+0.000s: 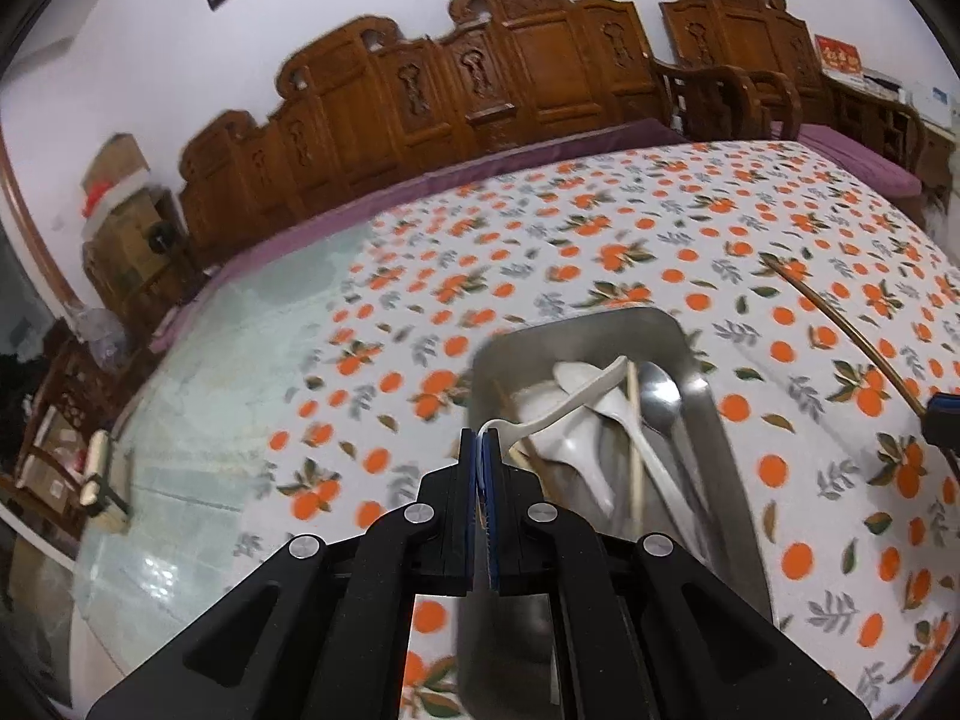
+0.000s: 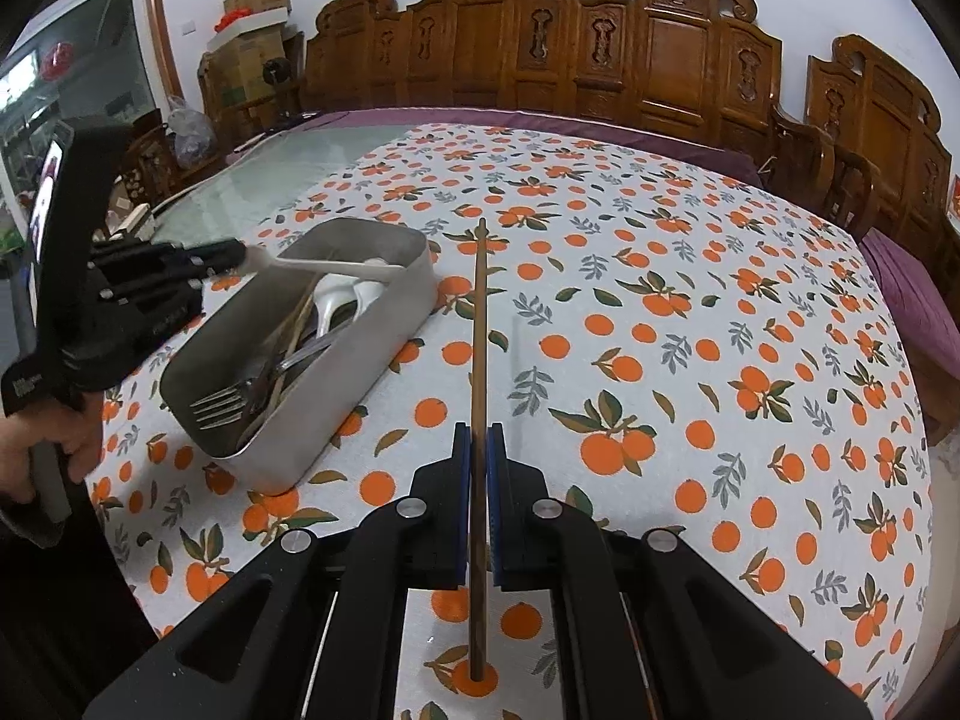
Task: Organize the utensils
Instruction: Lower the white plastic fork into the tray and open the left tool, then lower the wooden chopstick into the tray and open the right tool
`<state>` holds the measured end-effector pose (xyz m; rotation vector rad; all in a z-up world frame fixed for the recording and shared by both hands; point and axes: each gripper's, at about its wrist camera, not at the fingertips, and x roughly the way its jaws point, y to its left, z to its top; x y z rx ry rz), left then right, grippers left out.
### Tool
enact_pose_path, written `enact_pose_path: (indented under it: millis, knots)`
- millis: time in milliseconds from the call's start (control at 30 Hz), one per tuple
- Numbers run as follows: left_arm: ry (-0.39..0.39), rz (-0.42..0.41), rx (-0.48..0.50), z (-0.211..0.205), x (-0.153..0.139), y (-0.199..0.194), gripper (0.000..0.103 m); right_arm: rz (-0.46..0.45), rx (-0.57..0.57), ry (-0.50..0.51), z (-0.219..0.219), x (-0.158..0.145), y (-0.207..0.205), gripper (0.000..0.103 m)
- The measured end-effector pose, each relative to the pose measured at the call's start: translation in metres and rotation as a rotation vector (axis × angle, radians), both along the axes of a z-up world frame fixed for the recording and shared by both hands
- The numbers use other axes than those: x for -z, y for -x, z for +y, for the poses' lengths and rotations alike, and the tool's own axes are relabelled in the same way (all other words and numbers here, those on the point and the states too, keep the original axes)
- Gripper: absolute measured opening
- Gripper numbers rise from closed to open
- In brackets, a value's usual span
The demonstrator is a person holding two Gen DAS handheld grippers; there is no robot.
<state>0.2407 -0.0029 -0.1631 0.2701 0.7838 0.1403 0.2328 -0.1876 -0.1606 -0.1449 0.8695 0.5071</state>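
A steel utensil tray (image 1: 708, 420) (image 2: 384, 324) sits on the orange-print tablecloth and holds white spoons, a metal spoon (image 1: 657, 399), chopsticks and a fork (image 2: 222, 405). My left gripper (image 1: 480, 438) (image 2: 237, 252) is shut on the handle of a white spoon (image 1: 576, 399) (image 2: 336, 265), holding it over the tray's far end. My right gripper (image 2: 479, 438) is shut on a brown chopstick (image 2: 478, 330) and holds it above the cloth, right of the tray. The chopstick also shows in the left wrist view (image 1: 840, 324).
The tablecloth (image 2: 690, 330) covers most of the table; bare glass top (image 1: 198, 420) lies to the left. Carved wooden chairs (image 2: 600, 48) line the far side. Boxes (image 2: 252, 18) are stacked in the corner.
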Motion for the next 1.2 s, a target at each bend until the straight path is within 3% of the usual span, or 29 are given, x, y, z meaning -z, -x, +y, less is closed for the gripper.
enact_pose_path:
  millis: [333, 433, 667, 867, 933, 967, 1200]
  knots:
    - [0.13, 0.093, 0.081, -0.009, 0.01, 0.013, 0.011, 0.001, -0.005, -0.023, 0.006, -0.003, 0.003, 0.006]
    - [0.166, 0.105, 0.091, -0.006, 0.009, 0.016, 0.021, -0.009, -0.006, -0.044, 0.008, -0.008, 0.006, 0.006]
    - [0.227, 0.079, 0.081, 0.02, -0.001, 0.033, 0.04, -0.019, -0.027, -0.084, 0.021, -0.022, 0.011, 0.006]
    - [0.243, 0.054, 0.052, 0.045, -0.009, 0.039, 0.041, -0.022, -0.055, -0.09, 0.046, -0.026, 0.013, 0.006]
    - [0.236, 0.047, 0.043, 0.053, -0.011, 0.04, 0.051, -0.027, -0.057, -0.094, 0.055, -0.026, 0.013, 0.006]
    - [0.235, 0.037, 0.039, 0.057, -0.012, 0.04, 0.064, -0.032, -0.055, -0.096, 0.057, -0.026, 0.014, 0.006]
    - [0.247, -0.001, 0.022, 0.084, -0.018, 0.044, 0.071, -0.012, -0.068, -0.108, 0.081, -0.02, 0.013, 0.006]
